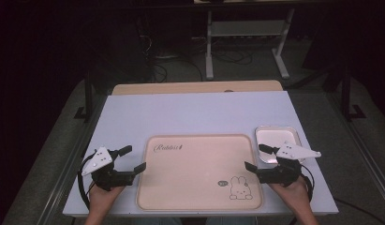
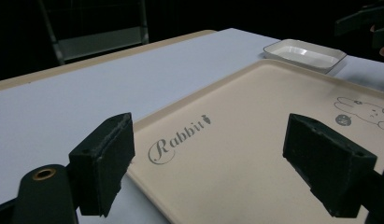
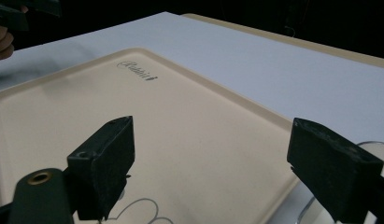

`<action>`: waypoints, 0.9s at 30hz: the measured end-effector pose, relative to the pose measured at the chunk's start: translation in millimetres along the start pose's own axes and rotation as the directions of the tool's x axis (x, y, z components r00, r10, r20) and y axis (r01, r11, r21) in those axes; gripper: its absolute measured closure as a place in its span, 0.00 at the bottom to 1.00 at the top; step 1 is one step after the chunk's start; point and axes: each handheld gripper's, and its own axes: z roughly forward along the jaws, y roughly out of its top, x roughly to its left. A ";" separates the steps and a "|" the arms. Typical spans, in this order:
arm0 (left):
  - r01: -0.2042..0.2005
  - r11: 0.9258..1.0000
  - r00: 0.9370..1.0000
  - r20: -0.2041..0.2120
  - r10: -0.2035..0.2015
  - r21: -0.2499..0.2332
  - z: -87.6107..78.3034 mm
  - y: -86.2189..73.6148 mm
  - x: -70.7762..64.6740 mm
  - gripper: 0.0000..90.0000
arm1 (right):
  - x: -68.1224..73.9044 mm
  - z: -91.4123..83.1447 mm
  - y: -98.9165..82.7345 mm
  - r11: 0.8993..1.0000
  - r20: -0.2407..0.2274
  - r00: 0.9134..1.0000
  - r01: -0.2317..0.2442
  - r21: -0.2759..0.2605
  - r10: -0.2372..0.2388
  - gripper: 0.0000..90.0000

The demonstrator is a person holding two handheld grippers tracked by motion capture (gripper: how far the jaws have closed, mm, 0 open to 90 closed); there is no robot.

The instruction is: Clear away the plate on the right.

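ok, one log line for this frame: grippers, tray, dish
left gripper: open, at tray's left edge, empty | right gripper: open, at tray's right edge, empty | beige tray: flat, bare | white dish: beside tray's far right corner

A tray [image 1: 199, 171] lies on the tabletop [image 1: 195, 112] near its front edge, about midway across. A small dish [image 1: 277, 139] sits just beside the tray's far right corner, on the tabletop. The left claw [image 1: 135, 159] hangs at the tray's left edge and the right claw [image 1: 255, 158] at its right edge, just in front of the dish.
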 end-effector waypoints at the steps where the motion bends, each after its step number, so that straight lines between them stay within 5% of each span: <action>1: 0.003 1.000 1.000 -0.002 -0.003 -0.002 -0.6 -0.2 0.6 0.18 | -1.4 -2.8 -0.4 1.000 -0.004 1.000 -0.011 0.004 0.011 0.16; 27: 0.009 1.000 1.000 -0.020 -0.009 -0.006 -3.6 -0.6 2.3 0.18 | -14.2 -33.3 -6.5 0.992 -0.044 0.994 -0.100 0.081 0.104 0.17</action>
